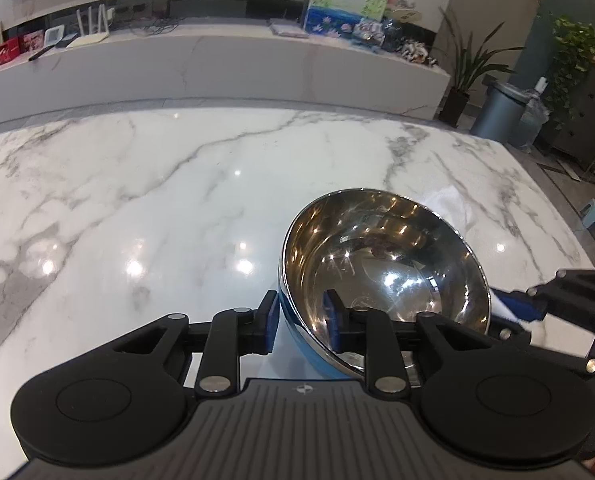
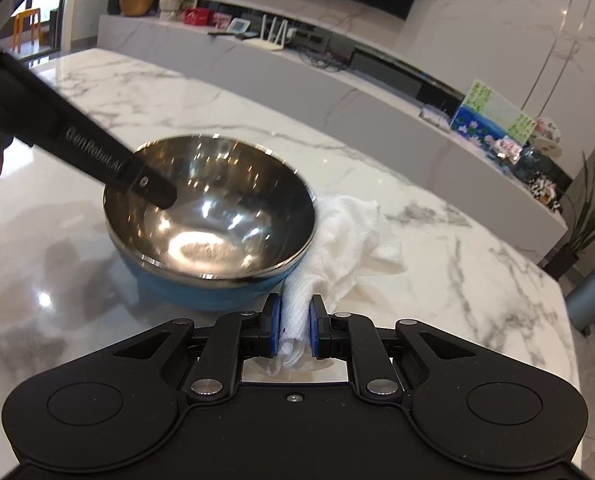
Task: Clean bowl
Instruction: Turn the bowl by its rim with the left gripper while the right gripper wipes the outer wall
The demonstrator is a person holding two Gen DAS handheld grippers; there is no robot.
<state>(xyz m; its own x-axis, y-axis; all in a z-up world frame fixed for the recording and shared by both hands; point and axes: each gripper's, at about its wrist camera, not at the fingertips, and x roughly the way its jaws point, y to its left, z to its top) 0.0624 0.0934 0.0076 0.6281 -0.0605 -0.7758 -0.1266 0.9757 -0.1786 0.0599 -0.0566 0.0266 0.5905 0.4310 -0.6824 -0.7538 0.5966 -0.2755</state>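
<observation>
Bowl (image 2: 211, 220): we find it on the marble table (image 1: 137, 200), steel inside, blue outside; we judge it light, stiff, slippery.

Hold point: the rim.

Left gripper (image 1: 301, 320): part open, straddling the near-left rim, pads not pressing.

Right gripper (image 2: 294, 330): clamped on the soft white cloth (image 2: 349, 236) right of the bowl.

The right gripper (image 2: 294, 330) pinches a white cloth (image 2: 347, 236) that trails onto the marble table (image 2: 457, 264) and touches the bowl (image 2: 209, 216). The bowl, steel inside and blue outside, sits upright. The left gripper's finger (image 2: 153, 190) reaches over its far rim.
</observation>
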